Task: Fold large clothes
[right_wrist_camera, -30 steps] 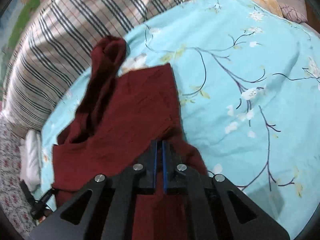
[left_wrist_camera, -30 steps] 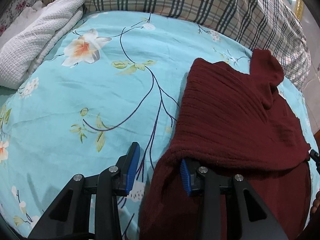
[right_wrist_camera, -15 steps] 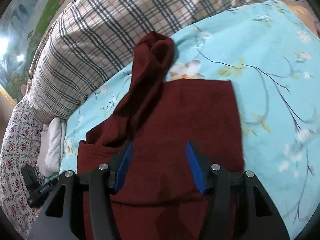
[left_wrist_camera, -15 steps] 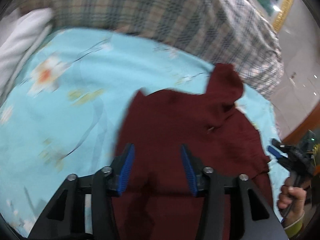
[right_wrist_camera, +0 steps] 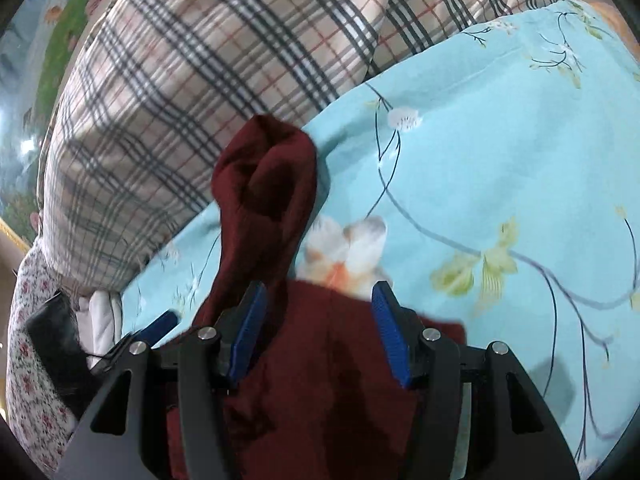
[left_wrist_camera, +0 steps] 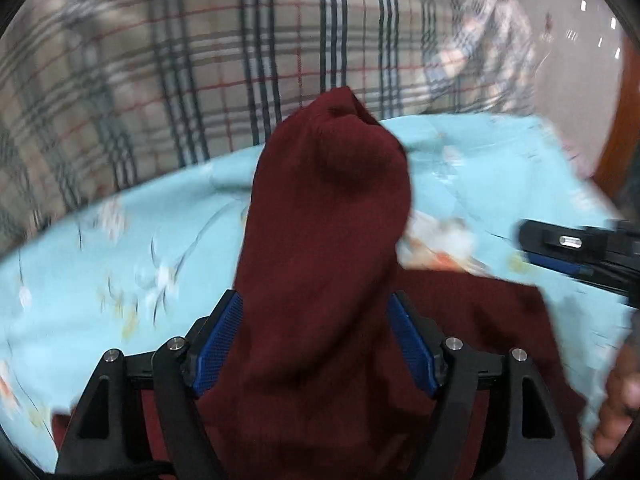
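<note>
A dark red knit sweater [left_wrist_camera: 320, 240] lies on the light blue flowered bedsheet [left_wrist_camera: 120, 248]. Its sleeve reaches up toward the plaid bedding. My left gripper [left_wrist_camera: 316, 340] is open, and the sleeve runs between its blue pads [left_wrist_camera: 218, 344]. My right gripper [right_wrist_camera: 320, 332] is open above the sweater's upper edge [right_wrist_camera: 332, 368], just right of the sleeve [right_wrist_camera: 264, 184]. The right gripper also shows at the right edge of the left wrist view [left_wrist_camera: 572, 248]. The left wrist view is blurred.
A plaid quilt [right_wrist_camera: 180, 60] is heaped along the far side of the bed. A white folded towel [right_wrist_camera: 100, 324] and a flowered cloth [right_wrist_camera: 32, 380] lie at the left. A wooden edge [left_wrist_camera: 620, 120] stands at the right.
Both grippers moved up the sweater toward the sleeve. The right gripper, shut on the fabric a second ago, has opened. The left gripper stayed open and now straddles the sleeve.
</note>
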A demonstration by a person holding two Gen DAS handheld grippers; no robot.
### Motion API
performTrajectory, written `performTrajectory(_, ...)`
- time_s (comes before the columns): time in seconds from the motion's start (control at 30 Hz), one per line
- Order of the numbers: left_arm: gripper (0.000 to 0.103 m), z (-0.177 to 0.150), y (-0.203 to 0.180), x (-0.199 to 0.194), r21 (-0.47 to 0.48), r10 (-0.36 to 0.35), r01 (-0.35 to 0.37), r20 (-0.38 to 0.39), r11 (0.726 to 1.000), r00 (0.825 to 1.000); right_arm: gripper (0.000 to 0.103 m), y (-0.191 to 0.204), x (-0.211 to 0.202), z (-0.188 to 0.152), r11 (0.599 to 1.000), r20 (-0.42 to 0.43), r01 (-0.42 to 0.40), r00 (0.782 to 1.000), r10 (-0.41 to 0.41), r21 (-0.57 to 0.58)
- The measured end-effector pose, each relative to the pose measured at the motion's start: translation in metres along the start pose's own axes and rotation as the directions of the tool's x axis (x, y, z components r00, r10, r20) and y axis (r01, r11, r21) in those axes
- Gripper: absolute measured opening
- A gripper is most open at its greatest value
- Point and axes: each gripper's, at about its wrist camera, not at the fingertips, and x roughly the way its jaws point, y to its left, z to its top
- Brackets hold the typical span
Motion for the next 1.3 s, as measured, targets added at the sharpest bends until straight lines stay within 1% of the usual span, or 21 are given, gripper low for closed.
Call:
performTrajectory(0.03, 0.057, 0.008, -0.002, 0.015, 0.012, 0.057, -0.057, 0.004, 0.998, 0.998, 0.057, -0.003, 0.003, 0.003, 1.0, -0.002, -0.004, 1.0, 0.004, 0.006)
performTrajectory(0.07, 0.037, 0.014, 0.0, 0.024, 0.007, 0.07, -0.07, -0.002, 0.998, 0.998, 0.057, -0.006, 0.007, 0.007, 1.0, -0.007, -0.01, 1.0, 0.01, 0.012)
performTrajectory(0.1, 0.007, 0.017, 0.008, 0.03, -0.013, 0.048, -0.048, -0.016, 0.999, 0.999, 0.057, -0.007, 0.01, 0.009, 1.0, -0.009, -0.011, 1.0, 0.011, 0.014)
performTrajectory(0.13, 0.004, 0.022, 0.023, 0.031, -0.069, 0.021, -0.022, -0.012, 0.997, 1.0, 0.057, -0.009, 0.013, 0.012, 1.0, -0.011, -0.013, 1.0, 0.013, 0.013)
performTrajectory(0.27, 0.004, 0.023, 0.078, 0.009, -0.168, 0.081, -0.066, 0.088, 0.984, 0.993, 0.057, -0.01, 0.019, 0.021, 0.999, -0.007, -0.036, 0.999, 0.036, -0.009)
performTrajectory(0.37, 0.004, 0.022, 0.13, 0.008, -0.255, 0.099, -0.075, 0.083, 0.964, 0.992, 0.057, -0.004, 0.03, 0.028, 0.999, -0.011, -0.046, 0.999, 0.046, -0.026)
performTrajectory(0.43, 0.004, 0.02, 0.152, 0.011, -0.29, 0.057, -0.037, 0.062, 0.956, 0.996, 0.057, 0.005, 0.041, 0.034, 0.998, -0.013, -0.052, 0.999, 0.051, -0.041)
performTrajectory(0.6, 0.008, 0.022, 0.154, 0.015, -0.224, 0.028, -0.017, 0.046, 0.974, 0.999, 0.057, 0.029, 0.064, 0.054, 0.993, -0.001, -0.043, 0.999, 0.043, -0.111)
performTrajectory(0.67, 0.022, 0.025, 0.15, 0.02, -0.183, 0.02, -0.013, 0.04, 0.983, 0.999, 0.057, 0.033, 0.074, 0.061, 0.989, -0.008, -0.011, 1.0, 0.01, -0.148)
performTrajectory(0.73, 0.054, 0.028, 0.144, 0.026, -0.152, 0.027, -0.021, 0.038, 0.988, 0.999, 0.057, 0.031, 0.083, 0.069, 0.986, -0.016, 0.023, 1.0, -0.026, -0.165)
performTrajectory(0.8, 0.057, 0.033, 0.14, 0.027, -0.127, 0.026, -0.02, 0.047, 0.992, 0.999, 0.057, 0.026, 0.09, 0.078, 0.985, -0.019, 0.041, 0.999, -0.045, -0.165)
performTrajectory(0.87, 0.071, 0.041, 0.138, 0.036, -0.105, 0.021, -0.018, 0.022, 0.994, 1.0, 0.057, 0.025, 0.096, 0.085, 0.985, -0.021, 0.032, 0.999, -0.036, -0.169)
performTrajectory(0.9, 0.073, 0.044, 0.137, 0.042, -0.091, 0.02, -0.019, 0.011, 0.996, 1.0, 0.057, 0.025, 0.1, 0.088, 0.985, -0.027, 0.029, 0.999, -0.034, -0.171)
performTrajectory(1.03, 0.067, 0.043, 0.136, 0.05, -0.037, 0.089, -0.09, -0.02, 0.995, 0.996, 0.057, 0.028, 0.121, 0.093, 0.979, -0.066, 0.05, 0.996, -0.064, -0.196)
performTrajectory(1.07, 0.065, 0.04, 0.142, 0.047, -0.05, 0.077, -0.077, -0.014, 0.996, 0.997, 0.048, 0.029, 0.12, 0.092, 0.978, -0.064, 0.048, 0.996, -0.062, -0.203)
performTrajectory(1.1, 0.058, 0.037, 0.148, 0.043, -0.06, 0.077, -0.078, -0.005, 0.995, 0.997, 0.024, 0.03, 0.119, 0.09, 0.976, -0.058, 0.048, 0.996, -0.062, -0.214)
performTrajectory(1.13, 0.044, 0.034, 0.153, 0.041, -0.064, 0.079, -0.079, 0.001, 0.995, 0.997, 0.016, 0.031, 0.117, 0.089, 0.973, -0.061, 0.051, 0.996, -0.066, -0.225)
performTrajectory(1.17, 0.036, 0.033, 0.158, 0.042, -0.065, 0.067, -0.067, -0.001, 0.996, 0.998, 0.013, 0.031, 0.117, 0.088, 0.973, -0.057, 0.052, 0.996, -0.066, -0.224)
performTrajectory(1.2, 0.017, 0.033, 0.16, 0.044, -0.069, 0.048, -0.048, -0.011, 0.996, 0.999, 0.008, 0.033, 0.116, 0.088, 0.974, -0.046, 0.053, 0.997, -0.064, -0.219)
performTrajectory(1.23, 0.005, 0.032, 0.164, 0.045, -0.079, 0.019, -0.02, -0.023, 0.997, 1.0, 0.007, 0.034, 0.113, 0.088, 0.976, -0.035, 0.051, 0.998, -0.06, -0.211)
performTrajectory(1.3, 0.004, 0.033, 0.163, 0.043, -0.078, 0.008, -0.008, -0.005, 0.997, 1.0, 0.006, 0.038, 0.105, 0.088, 0.979, -0.017, 0.041, 0.999, -0.046, -0.202)
